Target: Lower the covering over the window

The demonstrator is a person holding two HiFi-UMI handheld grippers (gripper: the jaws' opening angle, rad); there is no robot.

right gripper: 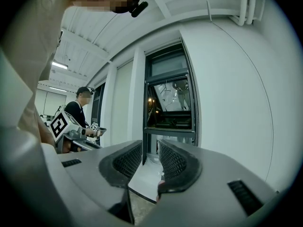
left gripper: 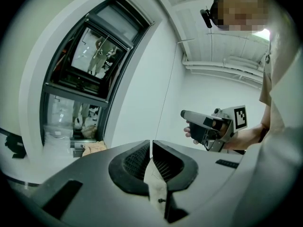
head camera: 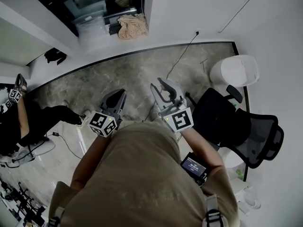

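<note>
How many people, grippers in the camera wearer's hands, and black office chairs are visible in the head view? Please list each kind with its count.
People: 2 (camera wearer, person in black)
Grippers in the wearer's hands: 2 (left gripper, right gripper)
Chairs: 1 (black office chair)
Total: 5
</note>
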